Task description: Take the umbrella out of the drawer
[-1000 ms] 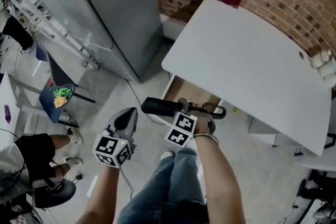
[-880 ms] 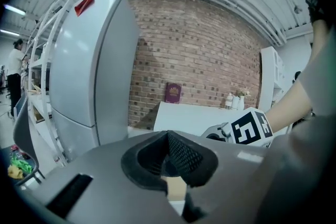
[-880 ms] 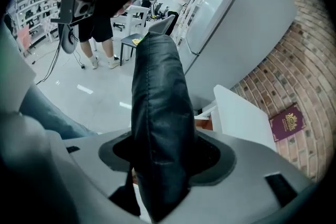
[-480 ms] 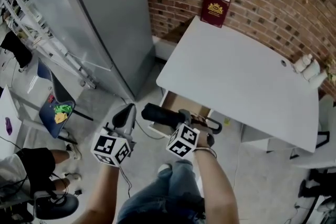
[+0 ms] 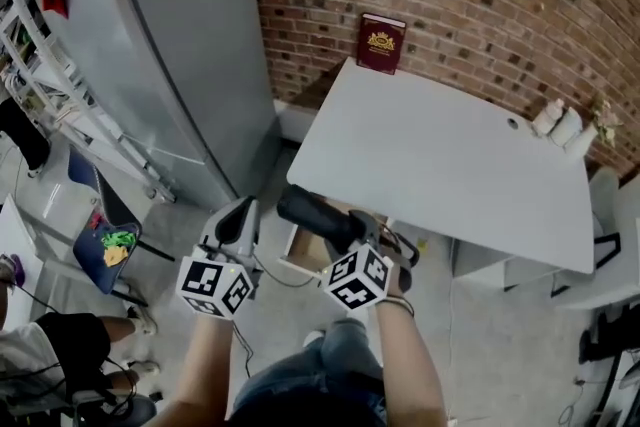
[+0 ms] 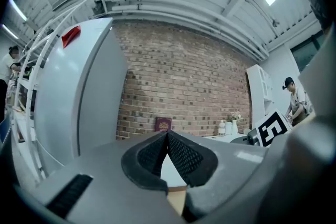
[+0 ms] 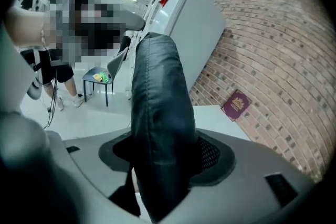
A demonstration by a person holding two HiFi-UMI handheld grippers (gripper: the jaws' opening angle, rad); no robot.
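A folded black umbrella [image 5: 318,217] in its sleeve lies crosswise in my right gripper [image 5: 362,233], whose jaws are shut on it. It hangs above the open wooden drawer [image 5: 300,253] under the front left corner of the white table [image 5: 440,155]. In the right gripper view the umbrella [image 7: 160,113] stands up between the pads of the right gripper [image 7: 163,157] and fills the middle. My left gripper [image 5: 240,211] hovers to the left of the umbrella, apart from it. Its pads [image 6: 181,155] meet at the tip of the left gripper [image 6: 167,136] with nothing between them.
A dark red book [image 5: 381,44] leans on the brick wall at the table's back edge. White bottles [image 5: 558,123] stand at its far right. A tall grey fridge [image 5: 170,35] is close on the left. A chair [image 5: 108,243] and a seated person [image 5: 40,355] are lower left.
Both grippers have risen, and the right one has carried the umbrella up and away from the drawer. The head view has tilted up, showing more wall.
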